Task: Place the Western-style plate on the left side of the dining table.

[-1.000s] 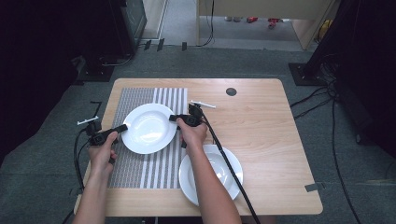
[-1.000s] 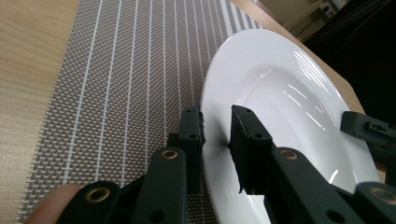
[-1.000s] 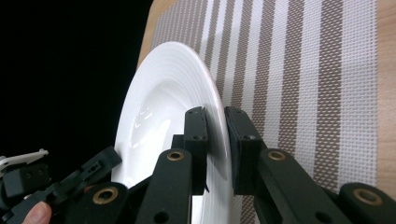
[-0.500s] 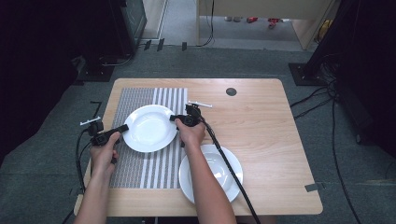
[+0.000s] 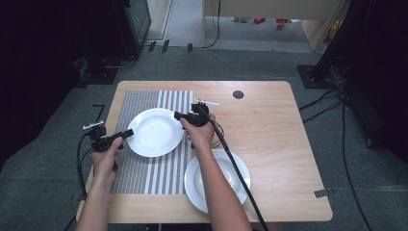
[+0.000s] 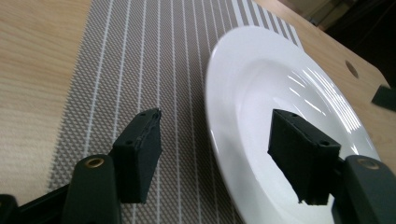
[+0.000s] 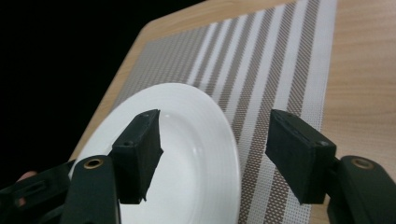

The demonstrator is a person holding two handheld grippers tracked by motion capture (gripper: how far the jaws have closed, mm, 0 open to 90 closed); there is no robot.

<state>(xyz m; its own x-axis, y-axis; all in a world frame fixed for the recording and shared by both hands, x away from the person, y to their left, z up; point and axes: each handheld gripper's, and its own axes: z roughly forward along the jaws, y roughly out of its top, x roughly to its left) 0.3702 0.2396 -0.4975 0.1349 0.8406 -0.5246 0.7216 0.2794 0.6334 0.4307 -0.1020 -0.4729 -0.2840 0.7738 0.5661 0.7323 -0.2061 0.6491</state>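
- Plate (image 5: 155, 132) sits flat on the striped placemat (image 5: 144, 175), placing looks done.
- Left gripper (image 5: 129, 133) and right gripper (image 5: 177, 115) have just been opening, released, rim between the jaws but untouched.
- Second plate (image 5: 238, 169) waits near the table (image 5: 279, 144) edge, probably next.

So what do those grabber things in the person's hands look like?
Both are black. The left gripper and right gripper each have two chunky block jaws with small holes and brass-coloured screws. A black cable trails from the right one, and a small pale bar sits on top. Forearms are bare, no sleeves.
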